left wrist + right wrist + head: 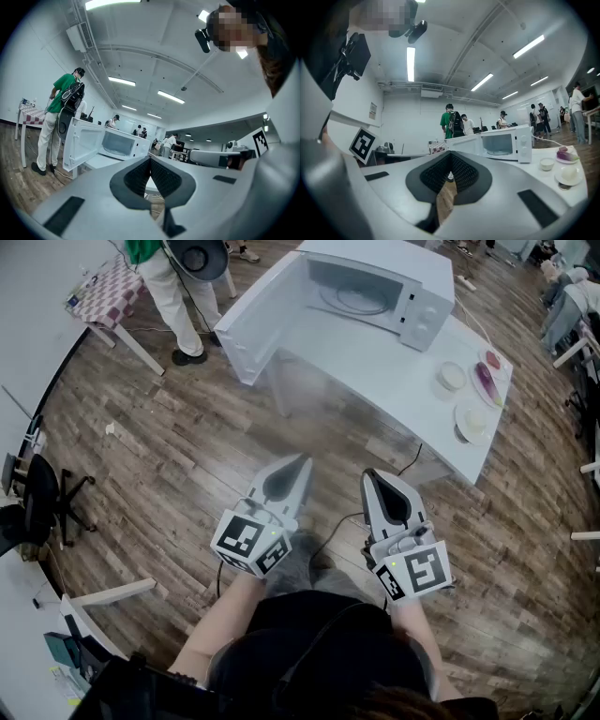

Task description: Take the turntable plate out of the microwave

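White microwave (420,310) on the far table (356,362), door (267,320) swung open leftward, turntable plate (361,301) inside, wood floor (187,446) clear nearer. Left gripper view: left gripper (150,161) closed, empty. Right gripper view: right gripper (450,157) closed, empty too.

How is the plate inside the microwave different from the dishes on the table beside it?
The turntable plate lies bare inside the open microwave; the dishes sit out on the white table, some holding food. The turntable plate looks see-through, the dishes white. All are round.
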Demonstrator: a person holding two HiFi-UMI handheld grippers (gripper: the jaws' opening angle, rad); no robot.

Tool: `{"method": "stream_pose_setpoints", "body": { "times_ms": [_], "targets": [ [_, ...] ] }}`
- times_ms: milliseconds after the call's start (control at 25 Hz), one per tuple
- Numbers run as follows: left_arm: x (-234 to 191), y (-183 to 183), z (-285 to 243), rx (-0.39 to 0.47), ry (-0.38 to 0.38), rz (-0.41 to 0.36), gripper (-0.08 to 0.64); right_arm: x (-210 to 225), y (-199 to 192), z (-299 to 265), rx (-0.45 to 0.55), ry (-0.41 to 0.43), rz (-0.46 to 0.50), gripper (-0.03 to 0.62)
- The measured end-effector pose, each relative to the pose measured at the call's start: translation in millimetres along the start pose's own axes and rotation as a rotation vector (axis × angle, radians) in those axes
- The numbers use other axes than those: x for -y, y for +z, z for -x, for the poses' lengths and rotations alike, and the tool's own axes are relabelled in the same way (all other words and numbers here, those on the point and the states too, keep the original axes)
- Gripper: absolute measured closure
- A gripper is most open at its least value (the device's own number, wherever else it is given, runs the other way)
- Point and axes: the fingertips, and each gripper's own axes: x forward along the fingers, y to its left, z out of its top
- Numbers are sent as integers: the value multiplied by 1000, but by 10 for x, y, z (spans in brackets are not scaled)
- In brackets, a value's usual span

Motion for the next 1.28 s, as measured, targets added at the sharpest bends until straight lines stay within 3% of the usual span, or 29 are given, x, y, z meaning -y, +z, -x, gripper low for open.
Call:
{"method": "stream_pose_setpoints", "body": {
  "times_ms": [440, 640, 840, 1280],
  "targets": [
    [276, -225, 161, -8, 76, 32, 548, 61, -130, 406, 1, 2, -21, 574],
    [140, -337, 76, -4, 89, 81, 548, 132, -168, 336, 10, -3, -45, 573],
    [-85, -221, -518, 2, 36, 60, 548, 428, -64, -28, 38, -2, -2, 572],
    [-921, 106, -1576, -54, -53, 36, 548, 1152, -32, -1242, -11, -93, -69, 572]
  ]
}}
